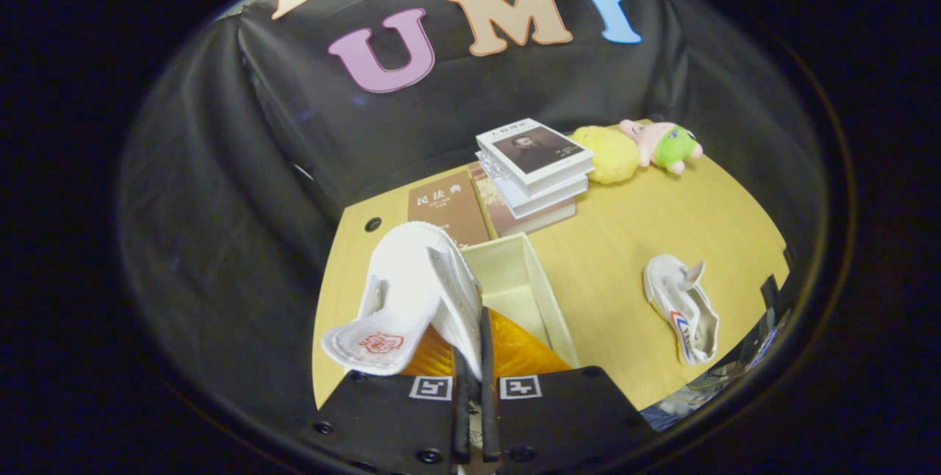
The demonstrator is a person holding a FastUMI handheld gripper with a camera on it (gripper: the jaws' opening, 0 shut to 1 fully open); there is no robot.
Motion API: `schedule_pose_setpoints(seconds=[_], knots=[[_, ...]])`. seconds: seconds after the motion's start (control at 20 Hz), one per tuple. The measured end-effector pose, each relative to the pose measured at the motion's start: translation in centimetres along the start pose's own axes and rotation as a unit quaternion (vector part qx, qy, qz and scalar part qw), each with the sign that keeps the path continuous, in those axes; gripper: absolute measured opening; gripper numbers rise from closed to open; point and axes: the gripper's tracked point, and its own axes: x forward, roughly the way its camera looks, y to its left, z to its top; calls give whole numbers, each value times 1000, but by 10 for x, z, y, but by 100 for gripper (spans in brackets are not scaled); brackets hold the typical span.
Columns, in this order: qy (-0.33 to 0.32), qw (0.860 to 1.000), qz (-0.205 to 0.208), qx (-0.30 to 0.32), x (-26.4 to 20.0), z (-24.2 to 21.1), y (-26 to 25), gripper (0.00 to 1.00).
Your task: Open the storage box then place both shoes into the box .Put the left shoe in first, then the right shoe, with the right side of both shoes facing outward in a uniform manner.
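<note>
My gripper (471, 343) is shut on the side wall of a white canvas shoe (412, 291), which hangs just ahead of the fingers with its heel and red heel patch turned toward me. Below and beyond the held shoe sits the open cream storage box (548, 291), its inside showing pale walls and an orange flap near the fingers. The second white shoe (682, 307), with red and blue markings on its side, lies on the wooden table (625, 232) to the right of the box, apart from it.
A stack of books (533, 162) stands behind the box, with brown books (447, 206) lying flat beside it. A yellow plush (610, 154) and a pink and green plush (662, 144) rest at the table's far edge. Dark objects crowd the table's right corner.
</note>
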Motion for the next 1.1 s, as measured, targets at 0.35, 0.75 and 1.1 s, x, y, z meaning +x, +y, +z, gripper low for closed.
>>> schedule_pose_setpoints(seconds=[0.35,0.75,1.1], knots=[[86,995,-55,-10,68,-62,9,9],[156,984,-71,-53,81,-91,18,13],[148,987,-14,-58,64,-90,47,58]])
